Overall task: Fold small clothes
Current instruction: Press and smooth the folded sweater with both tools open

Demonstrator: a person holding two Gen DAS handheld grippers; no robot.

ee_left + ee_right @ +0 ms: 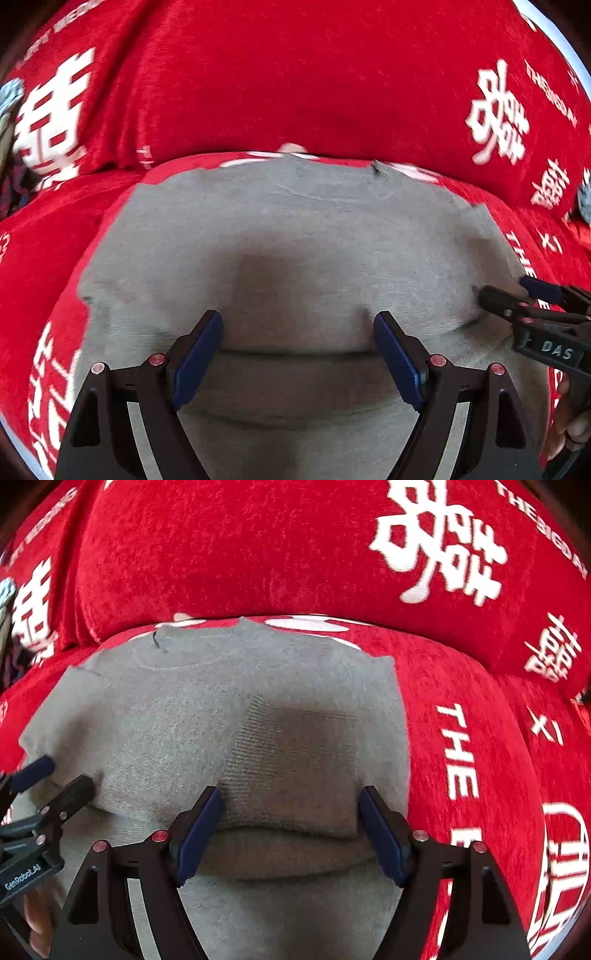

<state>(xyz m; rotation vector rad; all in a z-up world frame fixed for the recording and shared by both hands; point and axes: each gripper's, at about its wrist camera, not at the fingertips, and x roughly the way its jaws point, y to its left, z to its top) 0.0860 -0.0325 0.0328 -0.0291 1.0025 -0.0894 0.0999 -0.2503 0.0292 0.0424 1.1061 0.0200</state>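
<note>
On the red character-printed sofa cover [295,74], the folded grey knit garment [295,229] is apparently released; left gripper [298,354] and right gripper [290,830] are spread, and the fold should be smoothed evenly.

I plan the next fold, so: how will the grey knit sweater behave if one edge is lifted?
The grey knit sweater will probably droop limply: it already creases at its folded edge. It looks light and thin. The red sofa cover looks plush, so it may drag rather than slide.
</note>
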